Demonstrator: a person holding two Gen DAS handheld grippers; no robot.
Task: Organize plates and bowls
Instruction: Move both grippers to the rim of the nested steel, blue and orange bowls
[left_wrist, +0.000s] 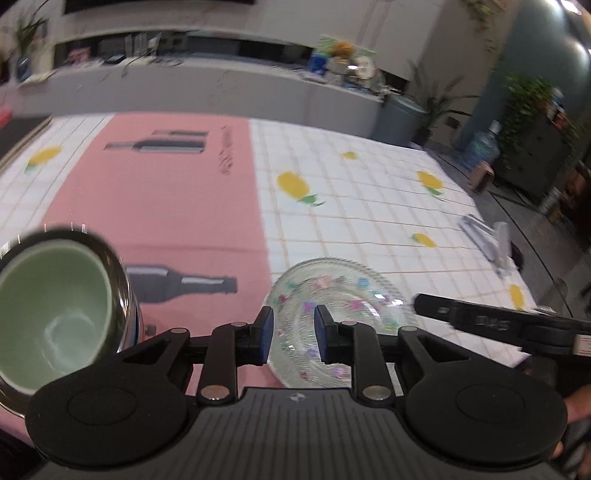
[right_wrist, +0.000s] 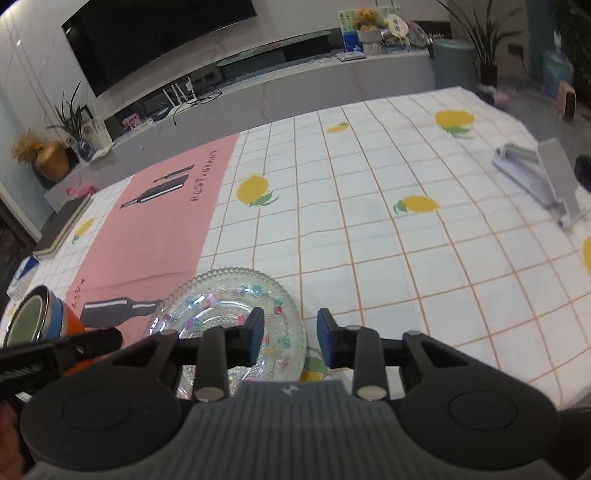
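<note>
A clear glass plate (left_wrist: 332, 291) with coloured dots lies on the tablecloth, straddling the pink mat's edge; it also shows in the right wrist view (right_wrist: 221, 295). A green bowl (left_wrist: 48, 314) sits nested in a metal bowl (left_wrist: 123, 288) at the left; the stack shows in the right wrist view (right_wrist: 29, 317) on an orange base. My left gripper (left_wrist: 293, 336) is open and empty, just above the plate's near rim. My right gripper (right_wrist: 290, 341) is open and empty, over the plate's right edge. One right finger (left_wrist: 480, 321) shows in the left wrist view.
A pink mat (right_wrist: 162, 229) with bottle prints covers the left of the lemon-print tablecloth (right_wrist: 388, 240). A grey metal rack (right_wrist: 543, 181) stands at the right edge of the table. A low TV bench with clutter runs behind the table.
</note>
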